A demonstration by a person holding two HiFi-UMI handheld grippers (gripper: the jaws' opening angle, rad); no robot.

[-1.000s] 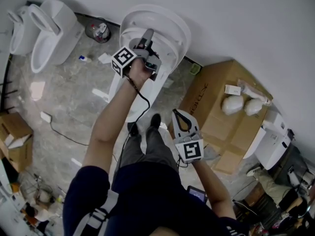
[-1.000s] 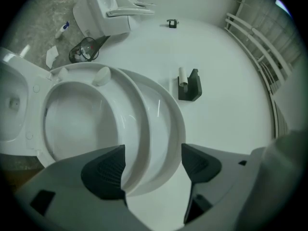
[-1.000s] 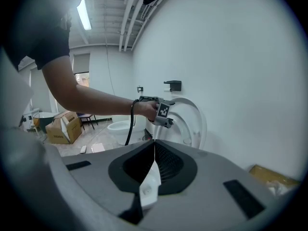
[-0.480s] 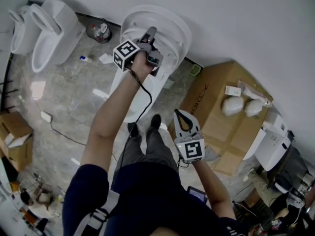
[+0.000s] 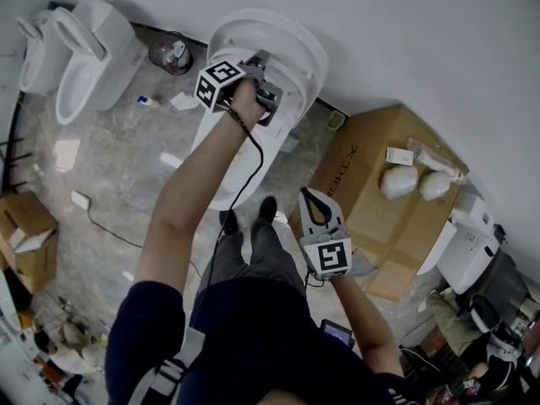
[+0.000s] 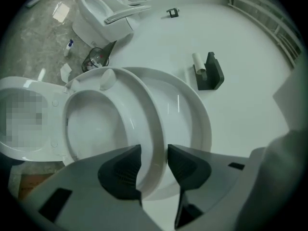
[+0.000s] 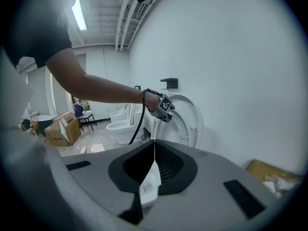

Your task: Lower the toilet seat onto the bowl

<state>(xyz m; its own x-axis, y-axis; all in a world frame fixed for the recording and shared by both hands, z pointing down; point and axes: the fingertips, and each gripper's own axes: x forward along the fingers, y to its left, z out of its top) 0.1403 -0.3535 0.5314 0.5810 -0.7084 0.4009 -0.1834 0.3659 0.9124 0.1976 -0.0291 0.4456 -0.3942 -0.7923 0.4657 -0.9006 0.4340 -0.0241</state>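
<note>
A white toilet stands against the wall, with its seat (image 5: pixel 283 47) raised upright against the lid (image 5: pixel 310 57) above the bowl (image 5: pixel 268 146). In the left gripper view the seat ring (image 6: pixel 144 114) runs edge-on between the pads, with the lid (image 6: pixel 190 114) behind it and the bowl rim (image 6: pixel 14 83) at the left. My left gripper (image 5: pixel 261 61) (image 6: pixel 154 160) has just been closing, and its pads now press on the seat's top rim. My right gripper (image 5: pixel 305 194) (image 7: pixel 154 143) hangs shut and empty near my waist, well away from the toilet.
Two more toilets (image 5: pixel 84 57) and a small bin (image 5: pixel 169 53) stand at the upper left. A large cardboard box (image 5: pixel 371 192) sits right of the toilet, and a smaller box (image 5: pixel 25 226) at the left. A paper holder (image 6: pixel 209 71) is fixed to the wall.
My left gripper shifted slightly up the picture onto the seat's rim and its jaws came together on it. The seat stays upright, and the right gripper has not moved.
</note>
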